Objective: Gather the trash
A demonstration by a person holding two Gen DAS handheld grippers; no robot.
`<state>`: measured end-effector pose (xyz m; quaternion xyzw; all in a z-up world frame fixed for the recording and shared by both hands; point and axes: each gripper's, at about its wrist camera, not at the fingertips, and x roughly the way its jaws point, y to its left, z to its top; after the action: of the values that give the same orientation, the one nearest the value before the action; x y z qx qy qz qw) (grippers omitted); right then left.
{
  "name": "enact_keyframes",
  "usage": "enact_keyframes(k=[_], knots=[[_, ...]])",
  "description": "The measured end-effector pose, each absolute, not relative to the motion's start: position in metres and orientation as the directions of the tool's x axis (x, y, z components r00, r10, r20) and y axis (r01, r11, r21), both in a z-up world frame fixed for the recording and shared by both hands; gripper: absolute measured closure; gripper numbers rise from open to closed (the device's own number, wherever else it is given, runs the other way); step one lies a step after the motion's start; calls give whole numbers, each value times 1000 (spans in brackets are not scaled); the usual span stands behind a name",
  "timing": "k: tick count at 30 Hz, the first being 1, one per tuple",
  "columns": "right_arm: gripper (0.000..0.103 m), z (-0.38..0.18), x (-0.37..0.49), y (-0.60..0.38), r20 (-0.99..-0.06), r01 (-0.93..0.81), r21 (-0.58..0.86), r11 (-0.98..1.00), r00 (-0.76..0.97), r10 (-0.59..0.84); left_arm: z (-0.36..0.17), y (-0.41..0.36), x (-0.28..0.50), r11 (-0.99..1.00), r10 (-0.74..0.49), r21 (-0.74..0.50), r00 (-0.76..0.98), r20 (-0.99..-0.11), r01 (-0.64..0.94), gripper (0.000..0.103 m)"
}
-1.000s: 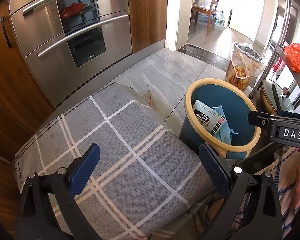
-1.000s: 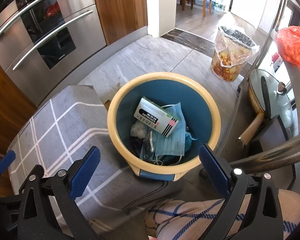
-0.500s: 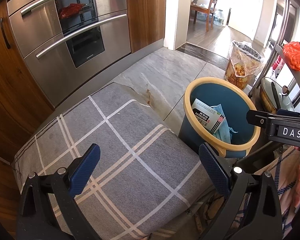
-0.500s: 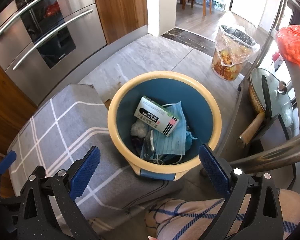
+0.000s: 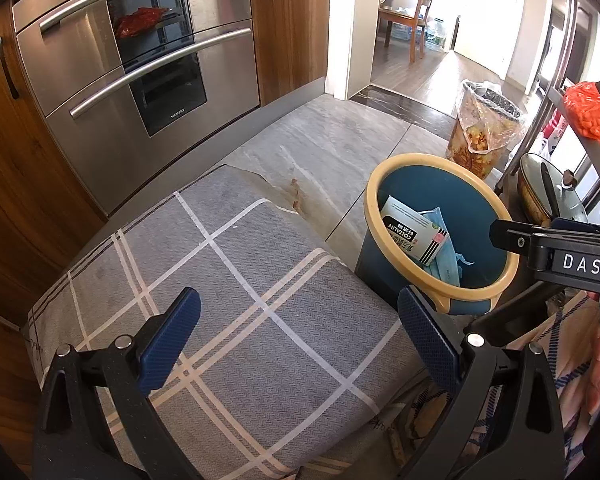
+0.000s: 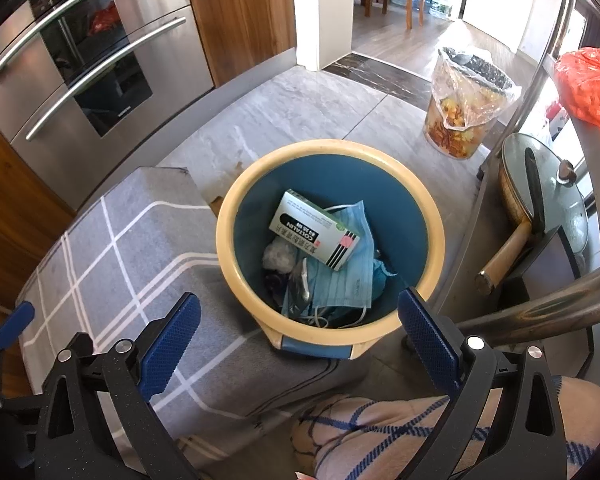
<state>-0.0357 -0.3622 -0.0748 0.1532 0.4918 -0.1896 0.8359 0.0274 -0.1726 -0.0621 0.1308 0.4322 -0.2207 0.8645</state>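
Grey checked mat (image 5: pixel 236 300) fills the lower left of the frame. Blue bin (image 6: pixel 428 236) with cream rim stands centre frame at the mat's right edge, containing a white box (image 6: pixel 314 229) atop a blue face mask (image 6: pixel 346 276). Left gripper (image 5: pixel 298 338) and right gripper (image 6: pixel 298 338), both bottom of frame: jaws wide apart, holding nothing.

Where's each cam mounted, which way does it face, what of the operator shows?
Left wrist: on left tongs, open, facing down over the checked cushion; right tongs and operator's hand at right edge.
Right wrist: on right tongs, open, facing down into the blue bin; plaid-trousered knee below.
Shared: bin, medicine box, cushion, oven.
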Motion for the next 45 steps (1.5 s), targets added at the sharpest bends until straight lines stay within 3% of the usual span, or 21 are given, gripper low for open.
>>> enact_keyframes(k=[8, 15, 27, 38, 45], knots=[[5, -75, -36, -362, -881, 467, 70, 882, 443, -165, -60, -172, 26, 856, -309, 11, 529, -791, 517, 6], [5, -75, -36, -362, -882, 468, 70, 881, 442, -165, -59, -172, 26, 853, -276, 70, 560, -781, 518, 6], [5, -76, -36, -362, -884, 467, 73, 881, 440, -160, -63, -169, 31, 862, -259, 56, 532, -806, 504, 6], [5, -76, -36, -361, -886, 467, 75, 881, 437, -156, -55, -169, 24, 855, -298, 63, 587, -753, 515, 6], [5, -76, -37, -361, -886, 467, 78, 881, 437, -153, -59, -172, 28, 856, -272, 66, 556, -785, 513, 6]])
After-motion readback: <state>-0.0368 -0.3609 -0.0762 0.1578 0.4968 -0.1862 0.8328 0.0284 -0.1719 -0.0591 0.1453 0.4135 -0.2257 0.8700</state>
